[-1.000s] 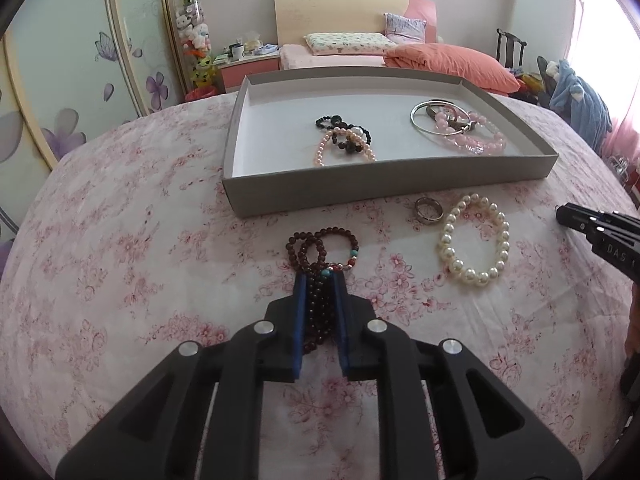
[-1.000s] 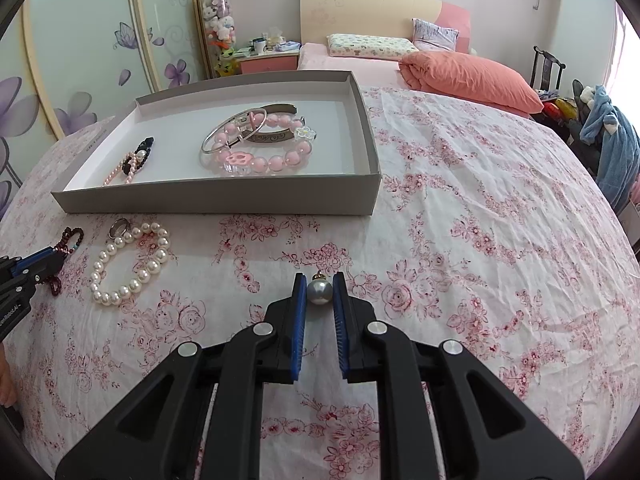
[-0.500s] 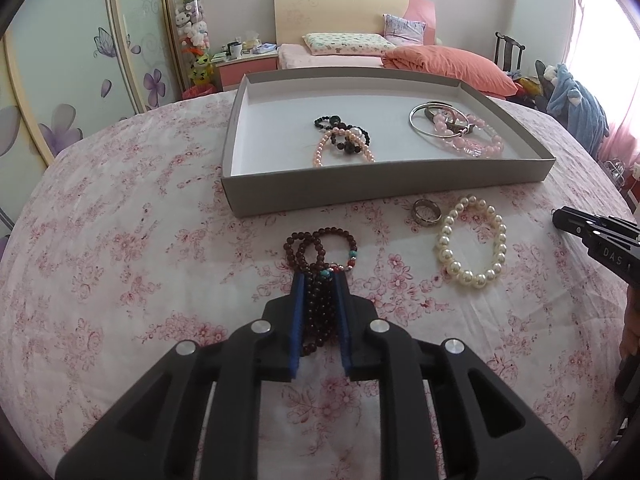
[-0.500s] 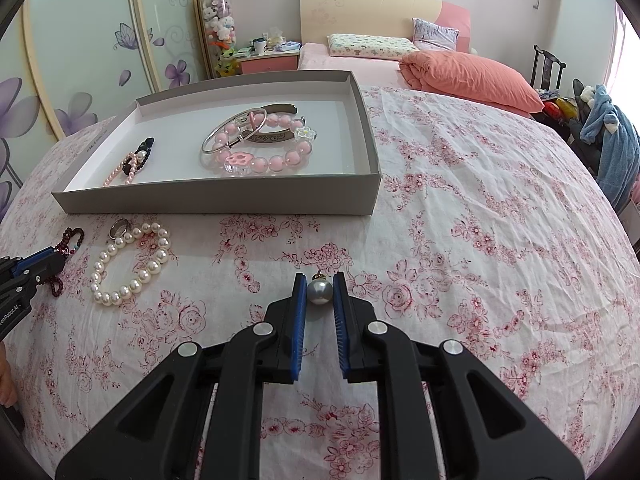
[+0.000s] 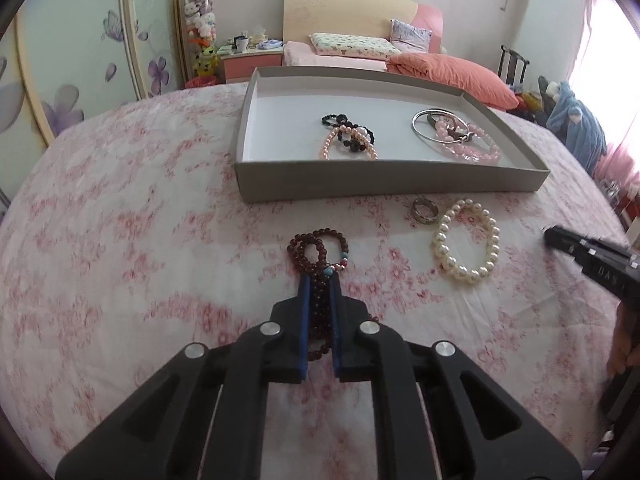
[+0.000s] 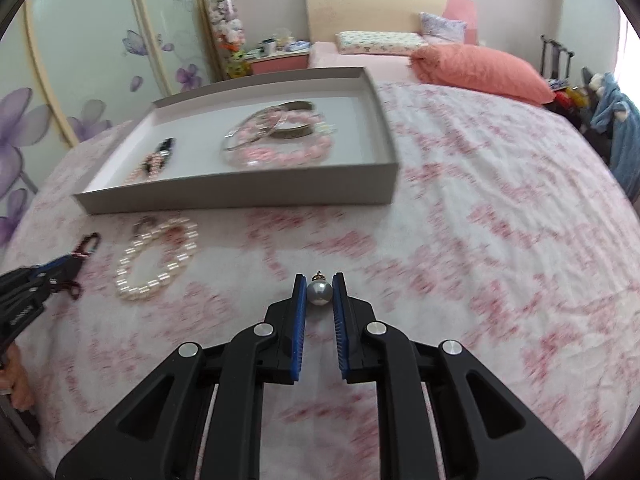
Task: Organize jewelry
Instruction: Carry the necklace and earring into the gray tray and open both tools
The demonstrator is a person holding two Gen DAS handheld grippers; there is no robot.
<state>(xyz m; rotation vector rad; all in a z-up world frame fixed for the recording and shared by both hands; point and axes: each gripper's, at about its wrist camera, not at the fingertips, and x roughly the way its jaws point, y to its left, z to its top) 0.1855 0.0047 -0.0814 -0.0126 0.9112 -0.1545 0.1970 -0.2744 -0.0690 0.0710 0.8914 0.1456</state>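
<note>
Pink floral bedding (image 5: 120, 240) carried a grey tray (image 5: 392, 184) already holding several bracelets. Left gripper (image 5: 319, 284) fingers were clamped on a dark red bead bracelet (image 5: 320, 250) lying on the bed near a white pearl bracelet (image 5: 468, 240). Right gripper (image 6: 319, 286) fingers pinched a single pearl pendant (image 6: 319, 293).
</note>
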